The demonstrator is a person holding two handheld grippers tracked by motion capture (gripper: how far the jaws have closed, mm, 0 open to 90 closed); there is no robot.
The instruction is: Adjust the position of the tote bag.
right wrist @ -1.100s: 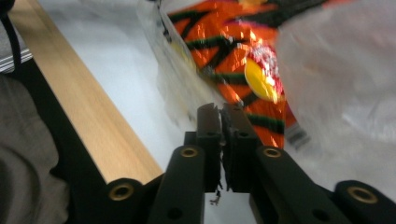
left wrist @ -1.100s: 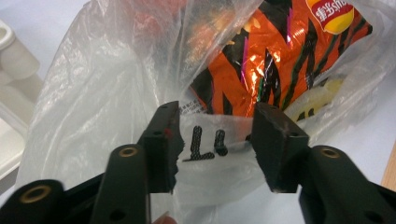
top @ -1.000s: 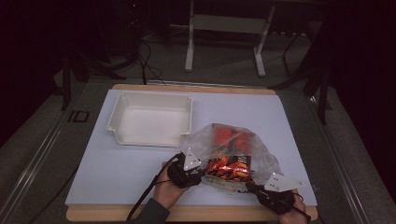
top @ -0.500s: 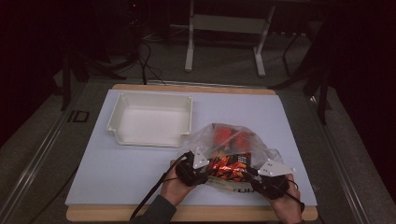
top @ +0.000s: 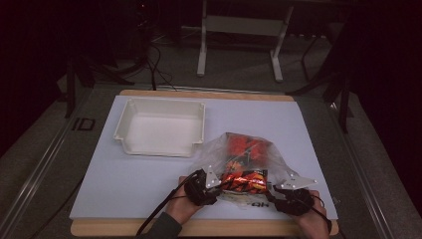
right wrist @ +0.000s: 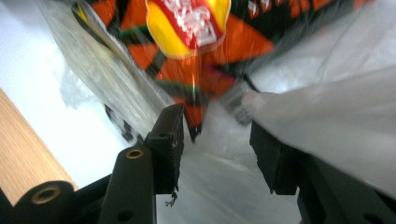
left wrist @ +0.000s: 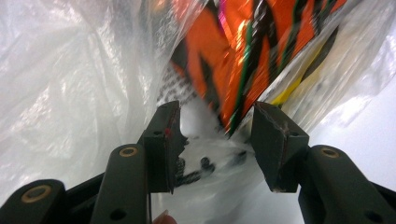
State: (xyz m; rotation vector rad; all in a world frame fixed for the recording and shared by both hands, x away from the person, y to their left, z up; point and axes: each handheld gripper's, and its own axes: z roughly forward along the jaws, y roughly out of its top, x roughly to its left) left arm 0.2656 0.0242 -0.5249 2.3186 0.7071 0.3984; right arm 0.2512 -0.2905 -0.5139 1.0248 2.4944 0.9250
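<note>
A clear plastic bag (top: 238, 148) holding orange snack packets (top: 245, 179) lies on the white mat near the front edge. My left gripper (top: 217, 182) is at the bag's left side and my right gripper (top: 276, 191) at its right. In the left gripper view the jaws (left wrist: 215, 116) stand apart and have just been opening, with bag film (left wrist: 70, 70) and a corner of an orange packet (left wrist: 243, 56) between them. The right gripper (right wrist: 217, 122) has also just been opening. Its jaws are apart, with film (right wrist: 327, 107) and a packet tip (right wrist: 196, 51) between them, unpressed.
An empty white tray (top: 130, 115) stands at the back left of the mat (top: 124, 184). The wooden table edge (top: 224, 228) runs along the front, just under both hands. Dark floor and a metal stand lie beyond the table.
My right hand has moved away from the front corner and in against the bag's right side. The left gripper has stayed at the bag's left side.
</note>
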